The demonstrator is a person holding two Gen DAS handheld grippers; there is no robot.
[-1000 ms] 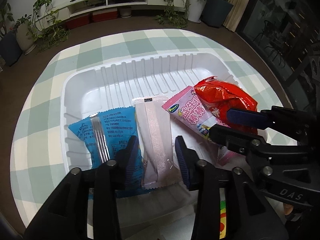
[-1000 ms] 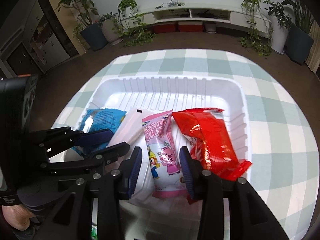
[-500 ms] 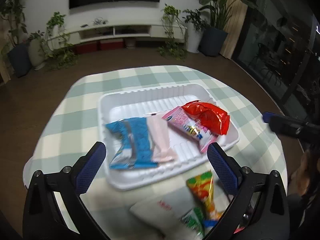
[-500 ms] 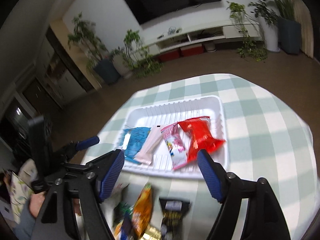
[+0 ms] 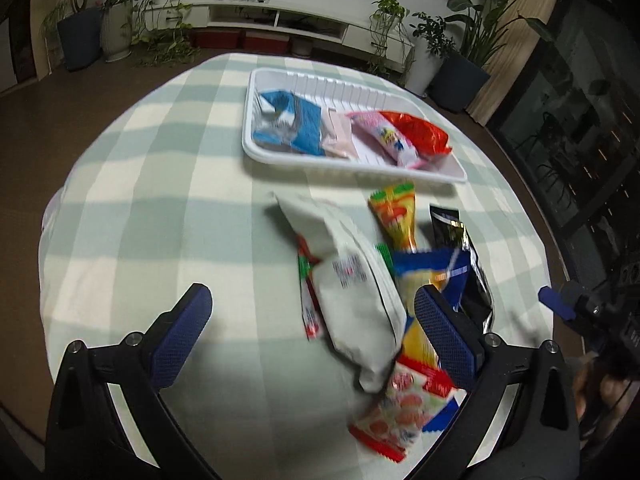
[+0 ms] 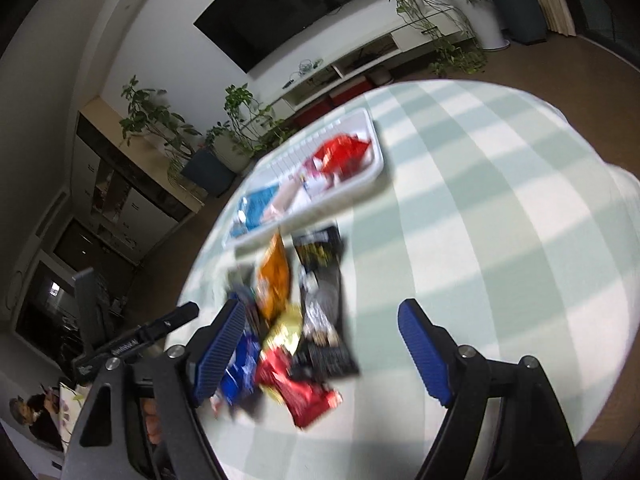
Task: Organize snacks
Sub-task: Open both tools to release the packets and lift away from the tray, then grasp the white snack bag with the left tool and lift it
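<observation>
Both tongs empty, jaws spread wide: left gripper (image 5: 312, 330) hangs over the near end of the loose snack heap, right gripper (image 6: 322, 352) over the same heap from the other side. Closest to the left tongs, a small red-and-white printed packet (image 5: 400, 408) lies at the right finger, with a big white pillow-shaped bag (image 5: 352, 288) between the fingers, partly over a thin red-green stick pack (image 5: 308, 292) and a blue-yellow packet (image 5: 432, 276). Just beyond, an orange-green pouch (image 5: 396, 216) and a black foil bag (image 5: 464, 264). From the right tongs a red foil packet (image 6: 304, 392) sits nearest; much blur there. Farther off, the white ribbed plastic tray (image 5: 360, 166) holds four sorted: blue packet (image 5: 296, 124), pale pink sachet (image 5: 336, 136), pink cartoon wrapper (image 5: 384, 136), red crinkly bag (image 5: 420, 136). So partly done; the heap remains. Overlapping packets make single picks awkward, I'd judge. Green-checked tablecloth (image 5: 160, 184) is bare to the left. Potted plants (image 5: 460, 68) and a TV unit stand behind.
</observation>
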